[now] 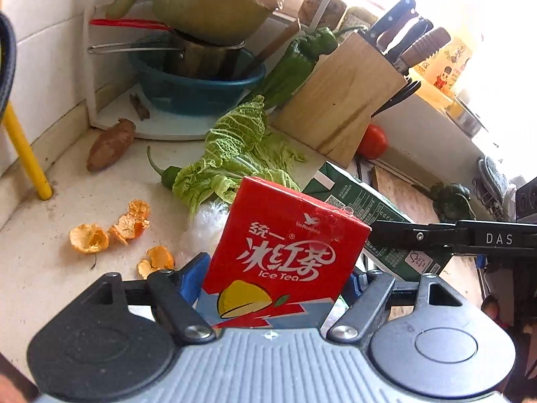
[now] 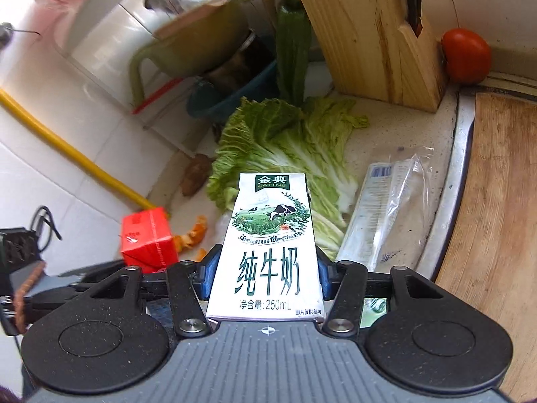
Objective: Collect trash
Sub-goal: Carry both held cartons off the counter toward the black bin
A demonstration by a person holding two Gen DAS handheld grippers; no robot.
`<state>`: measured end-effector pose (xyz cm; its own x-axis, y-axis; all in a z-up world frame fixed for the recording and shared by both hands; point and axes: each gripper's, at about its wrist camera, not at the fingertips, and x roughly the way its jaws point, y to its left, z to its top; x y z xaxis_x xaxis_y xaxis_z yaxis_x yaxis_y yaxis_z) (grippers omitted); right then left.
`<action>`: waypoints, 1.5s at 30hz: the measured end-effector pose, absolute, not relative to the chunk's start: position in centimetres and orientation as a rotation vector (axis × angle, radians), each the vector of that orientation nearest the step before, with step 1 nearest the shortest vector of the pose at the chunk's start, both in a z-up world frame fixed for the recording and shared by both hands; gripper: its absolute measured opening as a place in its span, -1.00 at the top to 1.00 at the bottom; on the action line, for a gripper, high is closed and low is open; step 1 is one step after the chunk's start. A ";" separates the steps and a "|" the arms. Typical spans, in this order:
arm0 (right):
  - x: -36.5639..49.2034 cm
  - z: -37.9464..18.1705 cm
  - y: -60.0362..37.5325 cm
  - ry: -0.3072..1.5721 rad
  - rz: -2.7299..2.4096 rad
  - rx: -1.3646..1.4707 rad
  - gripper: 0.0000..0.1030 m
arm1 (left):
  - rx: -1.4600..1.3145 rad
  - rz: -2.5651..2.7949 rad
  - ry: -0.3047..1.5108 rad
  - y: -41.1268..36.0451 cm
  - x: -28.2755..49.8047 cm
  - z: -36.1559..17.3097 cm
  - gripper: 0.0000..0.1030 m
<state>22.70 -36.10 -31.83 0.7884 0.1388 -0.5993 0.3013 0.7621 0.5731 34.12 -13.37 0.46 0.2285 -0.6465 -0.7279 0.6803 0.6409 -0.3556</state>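
My left gripper (image 1: pixel 273 278) is shut on a red ice tea carton (image 1: pixel 285 235), its blue pads pressing both sides, and the carton stands lifted off the counter. My right gripper (image 2: pixel 268 270) is shut on a white and green milk carton (image 2: pixel 272 221), also held up. In the left wrist view the milk carton (image 1: pixel 369 208) shows just behind the red one, with a black finger (image 1: pixel 436 235) of the right gripper beside it. Orange peels (image 1: pixel 117 228) and crumpled clear plastic (image 1: pixel 208 221) lie on the counter. A clear plastic wrapper (image 2: pixel 379 208) lies by the sink rim.
Cabbage leaves (image 1: pixel 235 154), a green pepper (image 1: pixel 295 63), a sweet potato (image 1: pixel 110 144) and a tomato (image 1: pixel 372 141) lie around a wooden knife block (image 1: pixel 339 100). Stacked basins and a pot (image 1: pixel 201 90) fill the corner. A yellow pipe (image 1: pixel 27 158) runs along the wall. A wooden board (image 2: pixel 496 218) covers the sink.
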 end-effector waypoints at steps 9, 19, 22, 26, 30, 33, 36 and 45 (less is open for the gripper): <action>21.4 -30.8 -35.3 0.633 -0.026 0.718 -0.18 | 0.049 -0.850 0.931 -12.3 31.3 1.8 -0.45; 20.9 -29.8 -33.2 0.625 0.100 0.673 -0.18 | 0.000 -0.703 0.891 -8.7 28.1 3.1 -0.45; 21.1 -29.5 -32.3 0.634 0.151 0.655 -0.18 | -0.007 -0.640 0.891 -7.5 27.2 3.0 -0.44; 21.6 -29.5 -31.1 0.659 0.220 0.631 -0.18 | -0.035 -0.566 0.900 -5.6 26.0 2.5 -0.44; 22.6 -29.9 -29.8 0.699 0.296 0.608 -0.18 | -0.072 -0.500 0.899 -3.0 25.0 2.1 -0.44; 23.5 -30.3 -28.6 0.733 0.342 0.589 -0.18 | -0.106 -0.457 0.901 -0.9 24.6 2.0 -0.44; 24.0 -30.5 -26.9 0.760 0.388 0.571 -0.18 | -0.108 -0.418 0.896 1.3 24.3 2.1 -0.44; 26.4 -30.8 -20.4 0.807 0.504 0.518 -0.18 | -0.165 -0.301 0.906 8.0 23.7 1.5 -0.44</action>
